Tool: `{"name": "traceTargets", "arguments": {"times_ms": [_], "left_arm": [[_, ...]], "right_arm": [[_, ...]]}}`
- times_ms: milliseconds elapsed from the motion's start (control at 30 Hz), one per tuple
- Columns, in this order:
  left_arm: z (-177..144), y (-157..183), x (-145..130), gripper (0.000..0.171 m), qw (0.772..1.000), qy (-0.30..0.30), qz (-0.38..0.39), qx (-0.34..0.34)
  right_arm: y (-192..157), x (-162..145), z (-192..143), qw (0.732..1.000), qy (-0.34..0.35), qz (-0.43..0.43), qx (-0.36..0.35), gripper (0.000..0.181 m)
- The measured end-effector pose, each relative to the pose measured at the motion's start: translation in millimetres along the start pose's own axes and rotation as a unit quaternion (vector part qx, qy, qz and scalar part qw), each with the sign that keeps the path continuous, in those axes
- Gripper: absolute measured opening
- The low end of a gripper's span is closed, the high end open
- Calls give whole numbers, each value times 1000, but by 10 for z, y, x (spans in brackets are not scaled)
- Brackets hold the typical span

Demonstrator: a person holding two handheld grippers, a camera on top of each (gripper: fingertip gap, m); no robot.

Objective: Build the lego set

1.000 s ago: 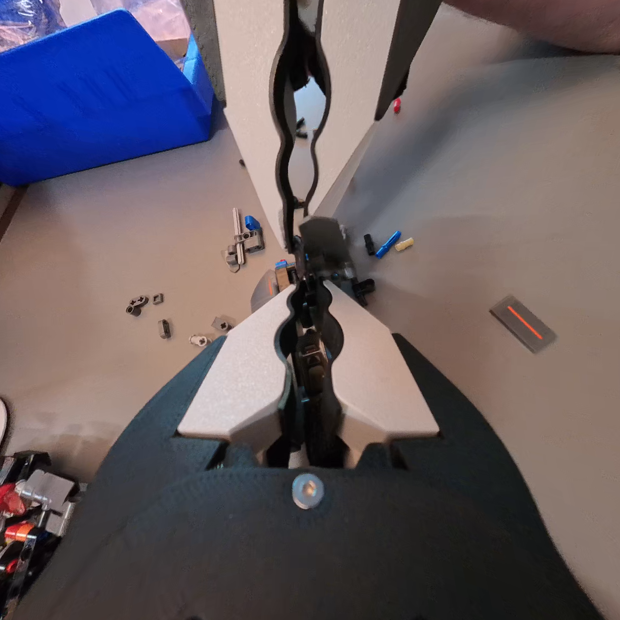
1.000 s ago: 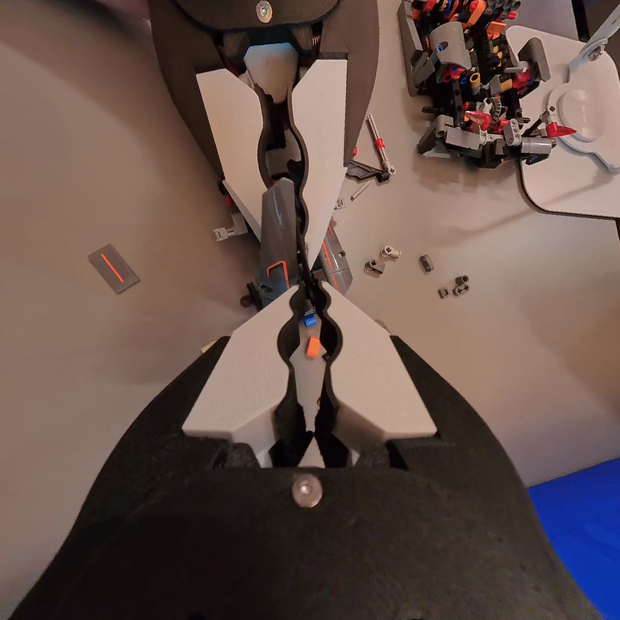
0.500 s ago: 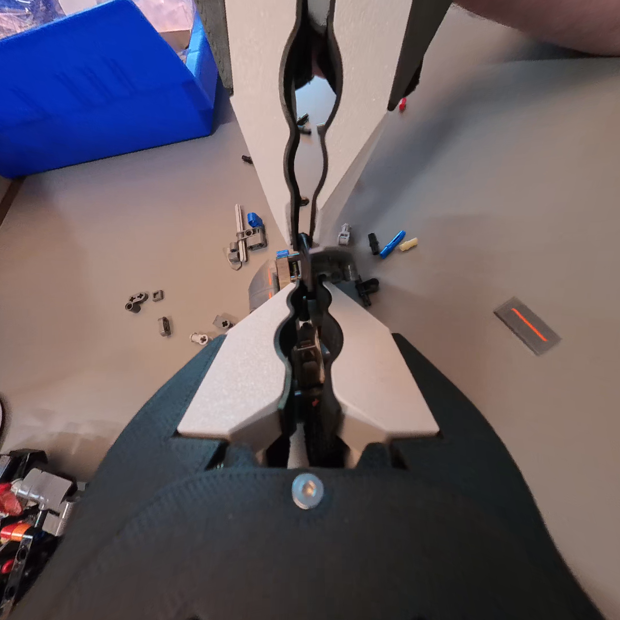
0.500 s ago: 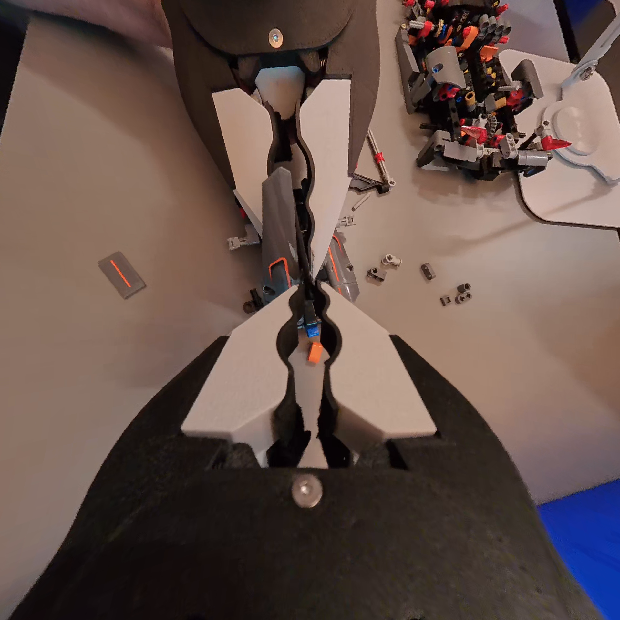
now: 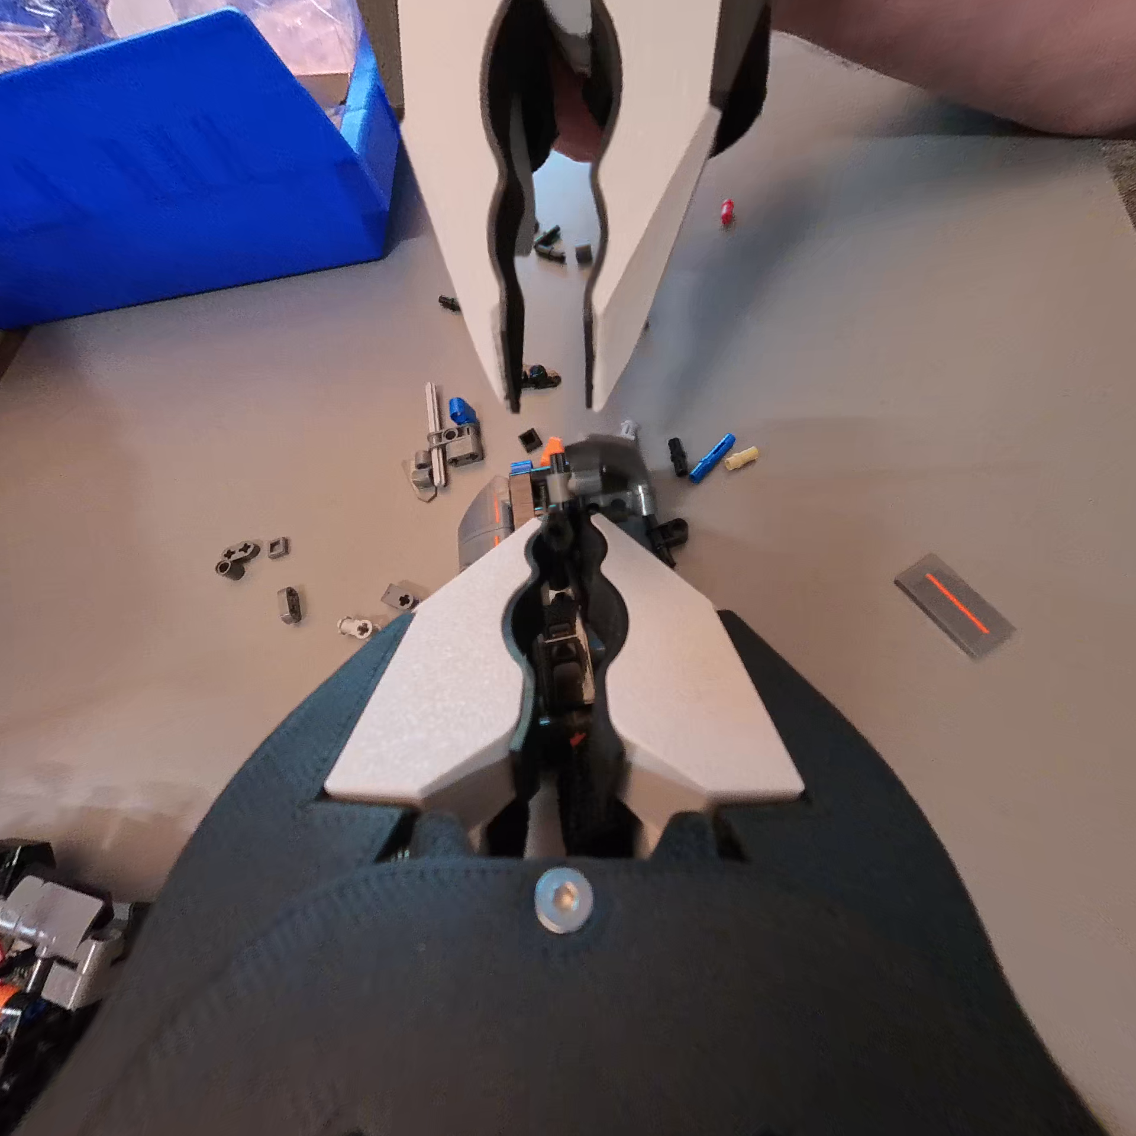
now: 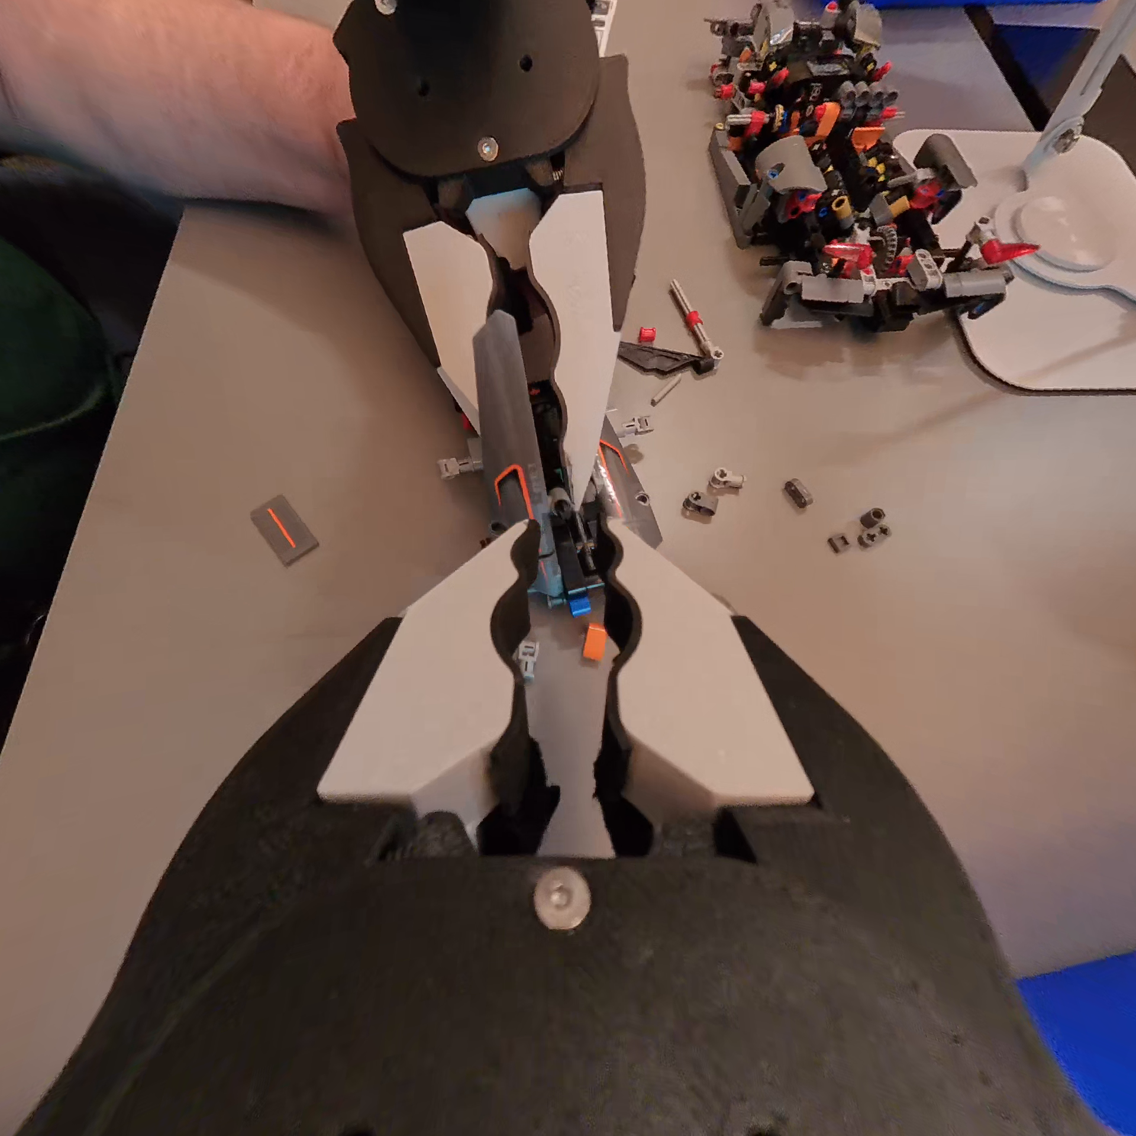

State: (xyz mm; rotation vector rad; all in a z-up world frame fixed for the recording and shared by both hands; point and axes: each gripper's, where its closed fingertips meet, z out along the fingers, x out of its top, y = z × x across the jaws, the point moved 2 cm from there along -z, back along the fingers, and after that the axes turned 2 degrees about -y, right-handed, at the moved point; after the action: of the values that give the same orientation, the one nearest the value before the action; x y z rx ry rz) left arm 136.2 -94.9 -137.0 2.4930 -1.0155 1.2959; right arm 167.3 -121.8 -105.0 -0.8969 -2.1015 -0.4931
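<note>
My left gripper (image 5: 565, 522) is shut on a dark grey lego sub-assembly (image 5: 571, 485) with orange stripes and holds it just above the table. An orange piece (image 5: 553, 445) and a blue piece sit at its far end. My right gripper (image 5: 551, 402) faces it, open and empty, its tips a short way off that end. In the right wrist view my right gripper (image 6: 567, 532) is open, with the orange piece (image 6: 593, 641) and blue piece showing in the gap. The sub-assembly's long grey panel (image 6: 507, 418) runs up into the left gripper (image 6: 541, 467).
A blue bin (image 5: 153, 172) stands at the far left. A large part-built lego model (image 6: 848, 184) sits beside a white stand base (image 6: 1076, 276). A grey tile with an orange line (image 5: 953, 605) and several small loose pieces (image 5: 442, 449) lie on the table. A person's arm (image 6: 184, 104) is behind the left gripper. Left and right tips are no more than a few centimetres apart. Between my left fingertips and the orange piece (image 6: 593, 641) there is roughly 5 centimeters.
My right gripper has opened, let go of the sub-assembly's end and drawn back from it. My left gripper still holds the sub-assembly.
</note>
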Motion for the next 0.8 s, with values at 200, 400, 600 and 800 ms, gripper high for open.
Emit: {"name": "traceTargets", "arguments": {"times_ms": [200,400,600,800], "left_arm": [[20,26,21,6,1000,9,0,-6],[7,43,-11,22,1000,3,-12,-15],[-209,33,-18,40,1000,14,-25,1],[-323,16,-82,28,999,16,-37,20]], "right_arm": [[23,-13,8,1000,1,6,-4,11],[48,-42,17,999,13,27,12,17],[32,-12,20,999,37,27,22,17],[76,-6,49,997,63,44,29,16]]}}
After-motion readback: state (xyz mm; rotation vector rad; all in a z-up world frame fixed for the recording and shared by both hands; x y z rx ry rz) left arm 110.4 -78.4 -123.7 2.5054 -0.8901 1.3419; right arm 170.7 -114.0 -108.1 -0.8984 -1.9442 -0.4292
